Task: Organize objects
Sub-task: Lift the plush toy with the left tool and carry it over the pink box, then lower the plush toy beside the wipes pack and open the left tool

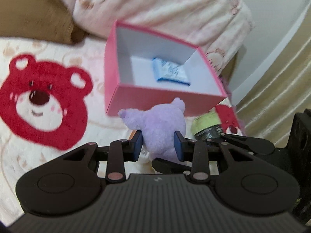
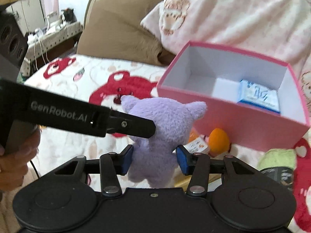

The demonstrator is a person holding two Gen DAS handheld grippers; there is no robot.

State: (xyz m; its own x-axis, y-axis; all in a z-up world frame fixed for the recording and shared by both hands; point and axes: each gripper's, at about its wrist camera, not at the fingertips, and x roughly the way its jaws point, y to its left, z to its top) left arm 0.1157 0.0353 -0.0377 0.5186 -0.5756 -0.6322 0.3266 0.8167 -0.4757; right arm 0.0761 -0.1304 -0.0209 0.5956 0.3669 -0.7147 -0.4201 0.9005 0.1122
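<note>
- So, left wrist view: left gripper (image 1: 158, 145) has its blue pads pressed into both sides of the purple plush (image 1: 158, 128), held just in front of the pink box (image 1: 167, 102). Soft fur could slip if squeezed unevenly.
- Right wrist view: right gripper (image 2: 154, 160) also flanks the plush (image 2: 163, 136); the pads look like they're touching, but I can't tell if it's really clamped. Box (image 2: 239, 120) holds only a blue packet (image 2: 259, 98).

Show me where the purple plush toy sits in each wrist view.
Left wrist view: the purple plush toy is low centre, between the left gripper pads.
Right wrist view: the plush is centre, between the right gripper pads.
Shared landmark: the pink box just behind it.
</note>
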